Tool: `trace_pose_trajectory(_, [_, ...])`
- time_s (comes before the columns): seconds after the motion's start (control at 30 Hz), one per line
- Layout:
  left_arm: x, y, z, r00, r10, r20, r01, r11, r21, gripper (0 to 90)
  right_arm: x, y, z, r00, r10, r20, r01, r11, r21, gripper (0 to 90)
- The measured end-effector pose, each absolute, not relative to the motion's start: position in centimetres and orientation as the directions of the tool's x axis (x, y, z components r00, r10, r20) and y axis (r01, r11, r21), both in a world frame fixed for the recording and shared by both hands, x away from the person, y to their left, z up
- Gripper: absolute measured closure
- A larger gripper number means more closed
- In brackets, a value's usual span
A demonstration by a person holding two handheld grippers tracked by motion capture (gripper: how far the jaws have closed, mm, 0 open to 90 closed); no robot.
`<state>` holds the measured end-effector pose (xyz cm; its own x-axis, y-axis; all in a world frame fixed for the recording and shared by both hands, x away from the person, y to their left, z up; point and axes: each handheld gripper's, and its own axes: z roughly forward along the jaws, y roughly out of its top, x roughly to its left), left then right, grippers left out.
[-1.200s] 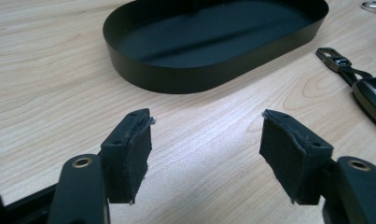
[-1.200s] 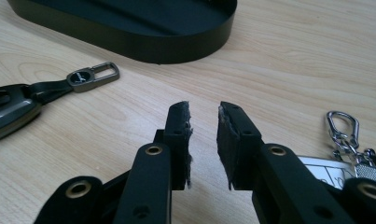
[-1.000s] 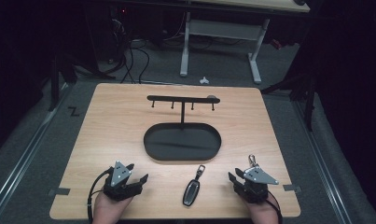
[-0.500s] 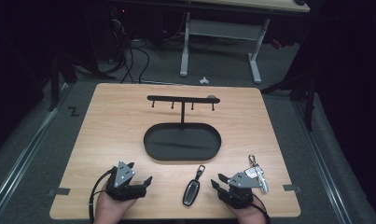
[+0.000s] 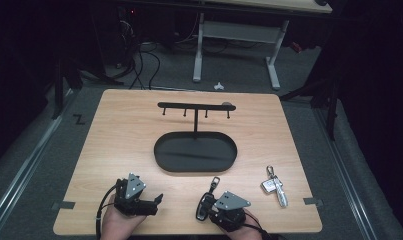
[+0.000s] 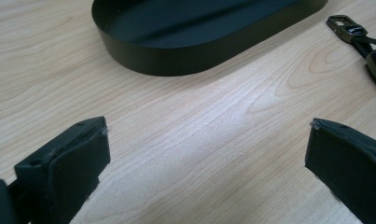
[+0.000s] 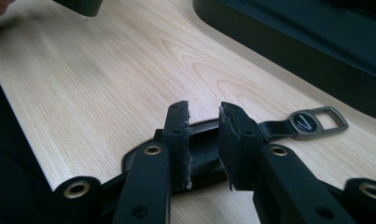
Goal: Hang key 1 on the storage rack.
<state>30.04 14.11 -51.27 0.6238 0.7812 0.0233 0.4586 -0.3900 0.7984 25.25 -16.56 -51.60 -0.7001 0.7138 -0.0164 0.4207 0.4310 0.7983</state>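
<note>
A black key fob (image 5: 205,204) with a strap and metal loop (image 5: 215,181) lies near the table's front edge. My right gripper (image 5: 209,208) is over it. In the right gripper view the jaws (image 7: 205,109) have just been closing and stand narrow, with a small gap. The fob's body (image 7: 204,161) lies under and between them, and its loop (image 7: 316,122) points right. My left gripper (image 5: 157,202) rests at the front left. Its jaws (image 6: 206,135) have just been opening and stand wide apart over bare wood. A silver key (image 5: 274,186) on a ring lies to the right.
A black oval tray (image 5: 229,160) sits mid-table with a T-shaped hook rack (image 5: 195,106) rising behind it. The tray wall (image 6: 176,58) is close ahead of the left gripper. Table legs and cables are on the floor beyond the far edge.
My right gripper has moved left, away from the silver key, to the black fob, and its jaws have narrowed. The left gripper stayed in place and its jaws spread wide.
</note>
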Motion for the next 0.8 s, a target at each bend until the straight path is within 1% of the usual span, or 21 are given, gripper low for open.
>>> trace_pose_trajectory(0.1, [29.8,14.3,-51.3,0.615,0.788,0.032,0.455,-0.387,0.802,0.0,25.3,-16.3,-51.7,-0.708,0.706,-0.013,0.422,0.438,0.794,81.2])
trace_pose_trajectory(0.13, [29.8,14.3,-51.3,0.615,0.788,0.032,0.455,-0.387,0.802,0.0,25.3,-16.3,-51.7,-0.708,0.706,-0.013,0.422,0.438,0.794,81.2])
trace_pose_trajectory(0.17, [29.7,14.4,-51.3,0.613,0.789,0.025,0.457,-0.381,0.804,0.0,25.4,-16.1,-51.8,-0.715,0.699,-0.020,0.421,0.453,0.786,86.2])
trace_pose_trajectory(0.2, [29.7,14.4,-51.3,0.613,0.789,0.025,0.457,-0.381,0.804,0.0,25.4,-16.1,-51.8,-0.715,0.699,-0.020,0.421,0.453,0.786,86.2])
trace_pose_trajectory(0.27, [29.6,14.4,-51.3,0.616,0.788,0.013,0.459,-0.372,0.807,0.0,25.3,-15.9,-52.0,-0.719,0.694,-0.025,0.424,0.468,0.776,89.3])
trace_pose_trajectory(0.43, [29.7,14.2,-51.3,0.645,0.764,-0.030,0.451,-0.348,0.822,0.4,25.3,-16.5,-52.1,-0.713,0.700,-0.035,0.432,0.478,0.765,90.0])
trace_pose_trajectory(0.6, [30.0,13.4,-51.4,0.665,0.747,-0.018,0.432,-0.365,0.824,0.4,25.1,-17.5,-52.1,-0.698,0.715,-0.048,0.434,0.475,0.765,90.0])
trace_pose_trajectory(0.8, [30.5,12.1,-51.3,0.689,0.725,-0.018,0.411,-0.370,0.833,1.2,24.4,-20.3,-52.0,-0.646,0.760,-0.068,0.458,0.458,0.762,90.0])
